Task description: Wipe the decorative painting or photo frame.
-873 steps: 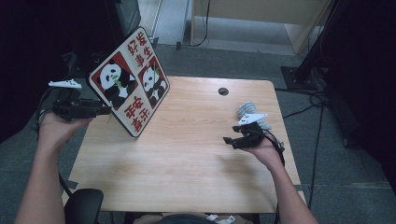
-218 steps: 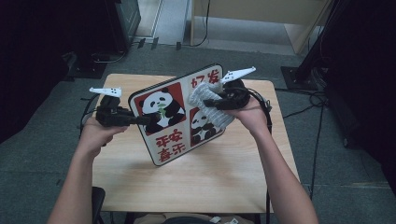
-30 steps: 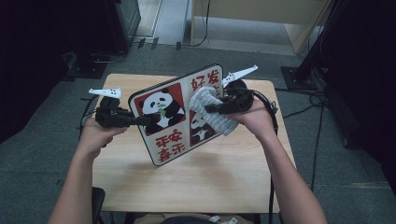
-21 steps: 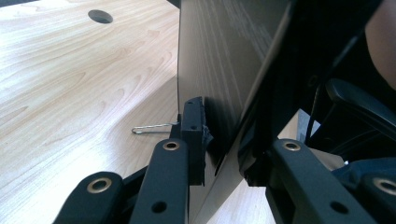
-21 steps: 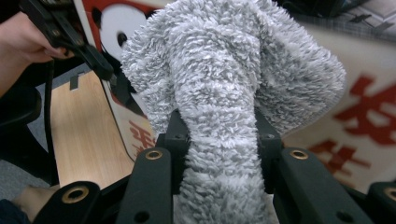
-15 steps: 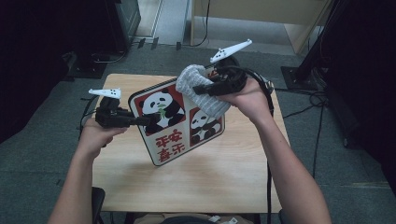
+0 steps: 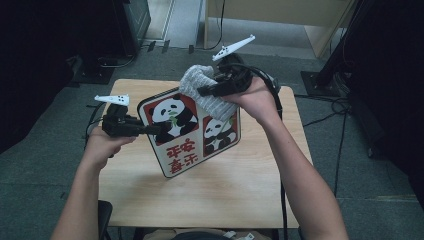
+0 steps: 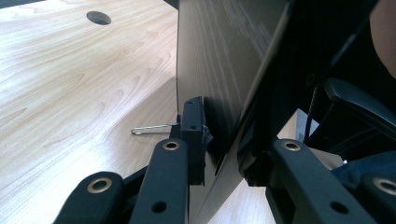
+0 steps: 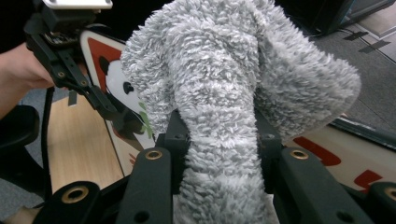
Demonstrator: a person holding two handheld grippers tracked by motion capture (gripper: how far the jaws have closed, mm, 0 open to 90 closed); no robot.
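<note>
Both forearms are bare, no sleeves in view. The left gripper and right gripper are black, each topped by a white three-cornered plate and trailing a black cable. Their flat black jaw links carry brass-ringed rivets, with small plain holes farther down the links

You work at a table with a pale wood-grain top, standing on a grey floor. Its near half is bare wood. In your left gripper view the grain runs across the top, and a round hole sits in the board near the far edge. A thin wire clip shows just above the wood in that view; you cannot tell whether it touches the top. The panda board stands tilted over the middle of the table, with its lower corner down near the wood.
</note>
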